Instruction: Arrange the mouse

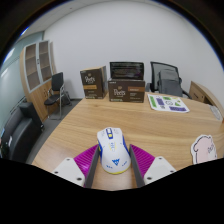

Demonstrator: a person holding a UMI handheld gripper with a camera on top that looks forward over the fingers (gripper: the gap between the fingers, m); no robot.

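A white mouse (113, 150) with blue and yellow markings sits between my gripper's (112, 152) fingers, its nose pointing away from me. Both pink pads touch its sides near the fingertips (90, 157), so the gripper is shut on it. The mouse is over the near part of a large wooden table (70, 125). Bare wood shows on either side of the mouse's rear, between the fingers. I cannot tell whether the mouse rests on the table or is held just above it.
Dark boxes (120, 88) stand at the table's far edge. A printed white sheet (167, 102) lies at the far right and a white and pink item (205, 150) at the near right. Office chairs (165, 76) and a cabinet (38, 65) stand beyond.
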